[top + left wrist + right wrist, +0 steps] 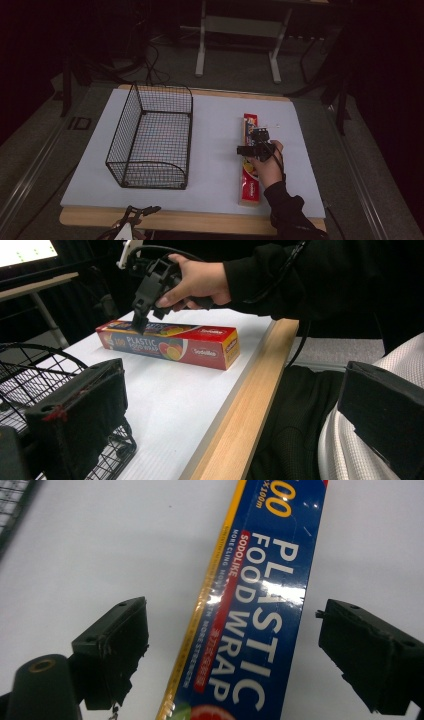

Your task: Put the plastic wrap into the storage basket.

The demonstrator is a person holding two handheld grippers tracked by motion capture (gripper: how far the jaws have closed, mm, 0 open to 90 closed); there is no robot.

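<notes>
Plastic wrap box [260, 610]: glossy printed cardboard, glare on the blue face. Basket [150, 145] beside the box: thin black wire mesh. Table [240, 425] under the box: matt white top, pale wood edge. Right gripper [232, 650] pads: matt black, scuffed.

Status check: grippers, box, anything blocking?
Right gripper open, straddling wrap box. Left gripper open, idle at table edge. Box flat on table, basket apart. Nothing blocking.

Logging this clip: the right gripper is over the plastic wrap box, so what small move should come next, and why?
Probably lower the right gripper a little and close it. Its jaws stand open on either side of the box, apparently not yet touching it, and the box lies flat on the table beside the basket.
</notes>
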